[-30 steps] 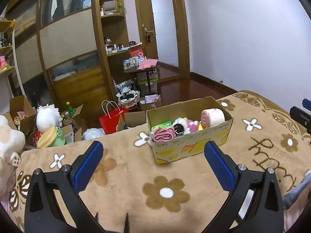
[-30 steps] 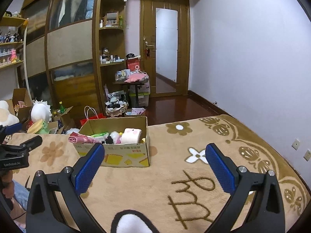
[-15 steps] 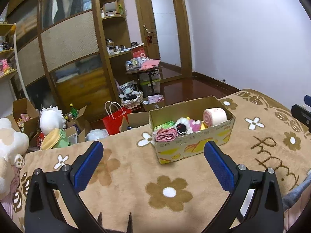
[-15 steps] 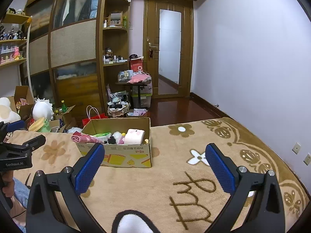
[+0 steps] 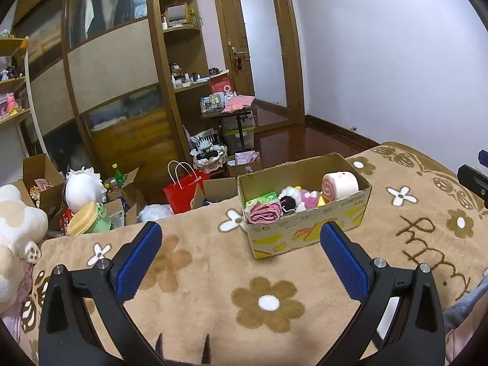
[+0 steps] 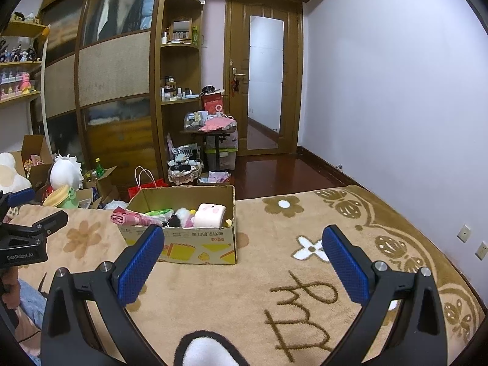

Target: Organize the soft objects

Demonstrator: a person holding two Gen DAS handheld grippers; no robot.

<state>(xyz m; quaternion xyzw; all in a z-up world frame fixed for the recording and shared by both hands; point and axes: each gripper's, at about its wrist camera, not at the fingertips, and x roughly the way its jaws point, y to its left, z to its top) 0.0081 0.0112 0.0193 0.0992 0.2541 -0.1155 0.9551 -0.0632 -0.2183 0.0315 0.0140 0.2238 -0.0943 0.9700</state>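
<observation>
Both the left gripper (image 5: 241,245) and right gripper (image 6: 242,248) are wide open, empty; I'd approach the cardboard box (image 5: 305,204) mid-frame from above, slowly.

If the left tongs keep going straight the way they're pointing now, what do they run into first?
Probably the cardboard box of soft toys on the blanket. It sits just ahead of the open left tongs, a little right of centre. Only blanket lies between them, though the fisheye view makes depth uncertain.
</observation>
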